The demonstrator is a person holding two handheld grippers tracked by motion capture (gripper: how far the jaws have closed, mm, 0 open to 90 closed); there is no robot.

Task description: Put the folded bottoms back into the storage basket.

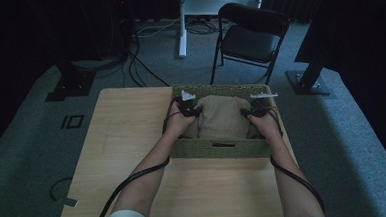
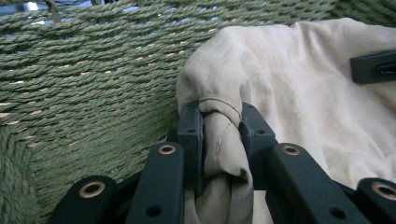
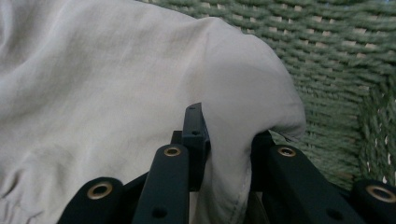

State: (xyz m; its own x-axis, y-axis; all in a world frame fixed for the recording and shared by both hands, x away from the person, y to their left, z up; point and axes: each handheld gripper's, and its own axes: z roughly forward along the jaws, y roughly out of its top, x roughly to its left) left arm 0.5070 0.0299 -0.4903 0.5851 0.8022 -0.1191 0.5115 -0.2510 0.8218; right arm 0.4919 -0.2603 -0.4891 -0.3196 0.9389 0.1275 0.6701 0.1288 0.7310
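Observation:
A beige cloth (image 1: 221, 114) lies bunched inside a green woven basket (image 1: 218, 149) on the wooden table (image 1: 127, 137). My left gripper (image 1: 187, 109) is down in the basket's left end and my right gripper (image 1: 257, 108) in its right end. In the left gripper view, the left gripper (image 2: 219, 135) is shut on a gathered fold of the cloth (image 2: 303, 93), close to the basket wall (image 2: 93, 70). In the right gripper view, the right gripper (image 3: 229, 140) pinches another edge of the cloth (image 3: 93, 70), which drapes over its right jaw beside the basket wall (image 3: 336, 60).
The basket stands at the table's far right. A black folding chair (image 1: 252, 35) stands beyond the table on grey carpet, with cables (image 1: 138, 66) and black stand bases (image 1: 307, 85) on the floor. Bare tabletop extends to the left and toward the near edge.

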